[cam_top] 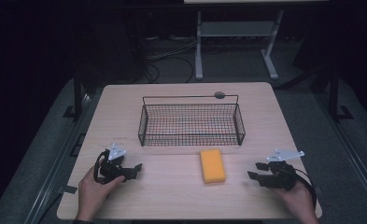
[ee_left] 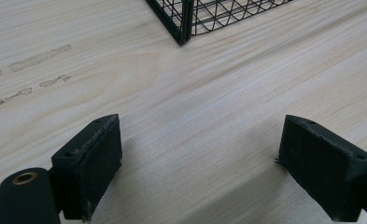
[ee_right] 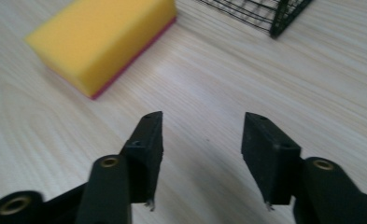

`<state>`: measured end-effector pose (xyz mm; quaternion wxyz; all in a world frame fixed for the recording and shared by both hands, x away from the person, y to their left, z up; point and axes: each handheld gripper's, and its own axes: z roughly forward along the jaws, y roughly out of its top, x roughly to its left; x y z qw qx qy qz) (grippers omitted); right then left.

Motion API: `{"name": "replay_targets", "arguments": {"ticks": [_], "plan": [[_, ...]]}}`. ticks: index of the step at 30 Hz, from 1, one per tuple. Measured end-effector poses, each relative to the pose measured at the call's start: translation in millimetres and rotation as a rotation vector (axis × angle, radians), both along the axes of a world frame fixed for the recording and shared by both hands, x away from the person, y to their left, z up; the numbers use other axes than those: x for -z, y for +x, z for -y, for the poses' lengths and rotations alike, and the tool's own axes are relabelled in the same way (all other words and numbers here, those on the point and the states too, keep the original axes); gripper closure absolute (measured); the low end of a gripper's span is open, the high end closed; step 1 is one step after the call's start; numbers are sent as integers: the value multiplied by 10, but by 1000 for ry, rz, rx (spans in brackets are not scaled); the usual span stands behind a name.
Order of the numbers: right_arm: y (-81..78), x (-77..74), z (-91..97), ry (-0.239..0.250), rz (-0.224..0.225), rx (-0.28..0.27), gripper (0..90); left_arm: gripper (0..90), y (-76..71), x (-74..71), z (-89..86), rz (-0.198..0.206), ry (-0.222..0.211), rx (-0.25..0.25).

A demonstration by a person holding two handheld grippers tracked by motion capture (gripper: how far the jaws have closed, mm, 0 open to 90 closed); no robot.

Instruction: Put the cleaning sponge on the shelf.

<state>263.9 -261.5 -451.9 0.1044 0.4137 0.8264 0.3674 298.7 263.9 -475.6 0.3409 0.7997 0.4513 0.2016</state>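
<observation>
Sponge (cam_top: 213, 165) mid-table before basket (cam_top: 191, 138) | left claw (cam_top: 130, 170) agape | right claw (cam_top: 256, 171) agape, both empty

My left gripper (cam_top: 133, 169) and right gripper (cam_top: 255, 171) rest low on either side of the sponge (cam_top: 212, 165), jaws spread and empty, each held in one hand, pointing inward.

No legible text, label, brand, number or sign in any view. Checked the table top (cam_top: 125, 102), the wire basket (cam_top: 191, 123) at 12 o'clock, and the yellow sponge (cam_top: 212, 165) at centre: all surfaces unmarked.
</observation>
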Motion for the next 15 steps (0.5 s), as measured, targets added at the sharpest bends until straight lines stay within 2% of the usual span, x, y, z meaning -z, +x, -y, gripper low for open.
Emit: {"name": "replay_targets", "arguments": {"ticks": [2,5,7,8,10,12,15], "plan": [[-9,-22,-34,19,4,-29,593,125,0,1,0,1,-1,0],[-8,-31,-52,29,6,-47,642,125,0,0,-1,0,-1,0],[-7,-50,-93,34,0,-73,738,125,0,1,-1,0,-1,0],[-7,-50,-93,34,0,-73,738,125,0,1,-1,0,-1,0],[-16,-77,-139,37,16,-82,838,125,0,1,-1,1,-1,0],[-16,-96,-166,42,21,-95,888,126,0,0,-1,0,-1,0],[-10,-112,-206,46,7,-108,899,125,0,0,-1,0,-1,0]]}}
